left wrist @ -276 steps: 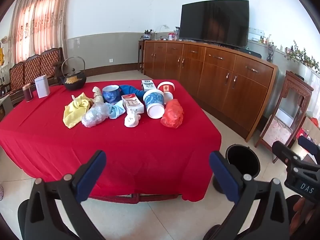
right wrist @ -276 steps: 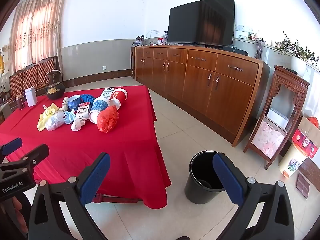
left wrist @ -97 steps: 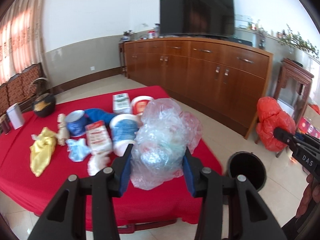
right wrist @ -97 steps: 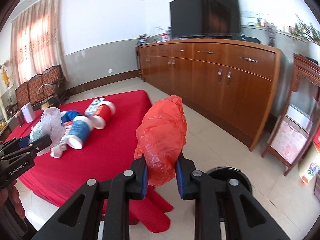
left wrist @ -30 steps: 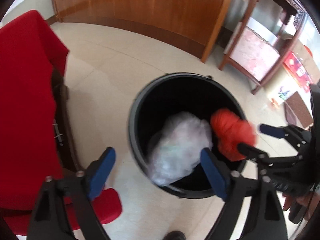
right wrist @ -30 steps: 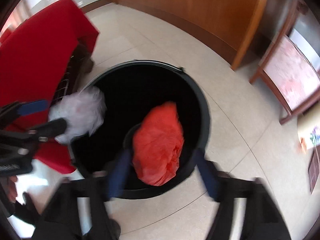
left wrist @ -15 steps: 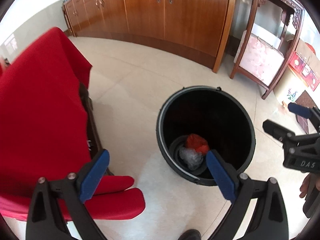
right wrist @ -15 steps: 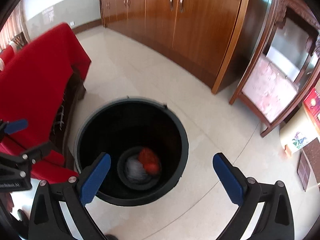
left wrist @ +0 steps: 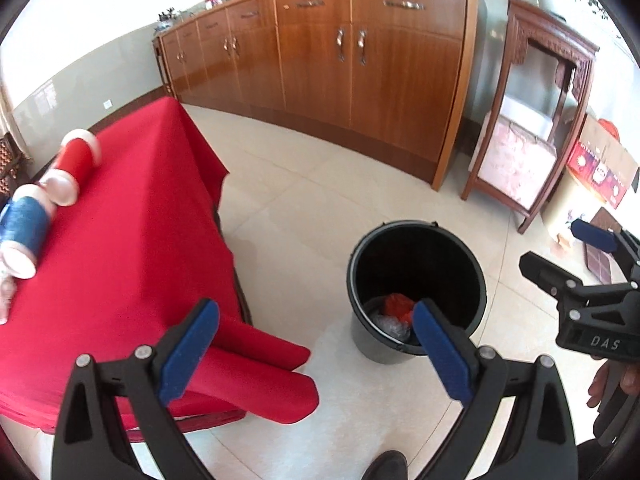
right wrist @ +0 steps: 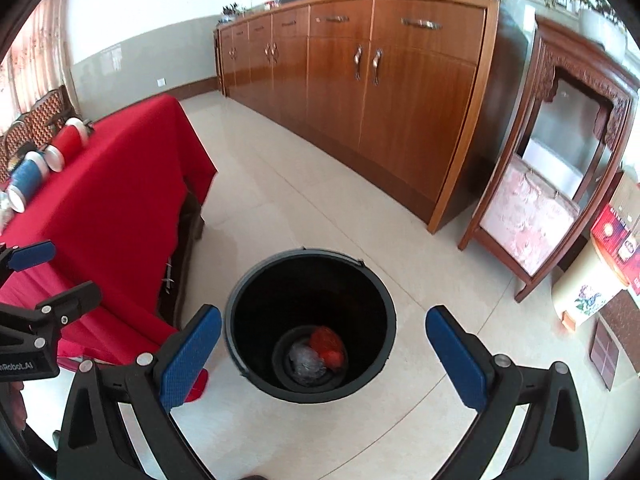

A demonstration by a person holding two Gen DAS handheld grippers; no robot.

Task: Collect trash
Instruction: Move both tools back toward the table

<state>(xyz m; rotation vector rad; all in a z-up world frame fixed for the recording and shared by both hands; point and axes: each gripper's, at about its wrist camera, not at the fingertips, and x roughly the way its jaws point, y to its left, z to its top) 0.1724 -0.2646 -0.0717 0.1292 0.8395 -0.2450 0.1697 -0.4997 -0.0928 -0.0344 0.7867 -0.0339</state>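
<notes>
A black bin point(right wrist: 310, 326) stands on the tiled floor beside the red-clothed table point(left wrist: 120, 216). At its bottom lie a red plastic bag point(right wrist: 328, 346) and a clear plastic bag point(right wrist: 304, 362). The bin also shows in the left wrist view point(left wrist: 416, 288) with the red bag point(left wrist: 396, 304) inside. My left gripper point(left wrist: 314, 348) is open and empty above the floor left of the bin. My right gripper point(right wrist: 324, 356) is open and empty above the bin. A red cup point(left wrist: 74, 168) and a blue cup point(left wrist: 22, 232) lie on the table.
A long wooden sideboard point(right wrist: 360, 80) runs along the far wall. A carved wooden stand point(right wrist: 560, 160) is at the right, with boxes point(left wrist: 600, 168) on the floor beside it. The table's cloth corner point(left wrist: 260, 376) hangs down near the bin.
Both grippers opened and dropped the clear bag and the red bag into the bin. Since then both have risen and tilted up, showing more of the room.
</notes>
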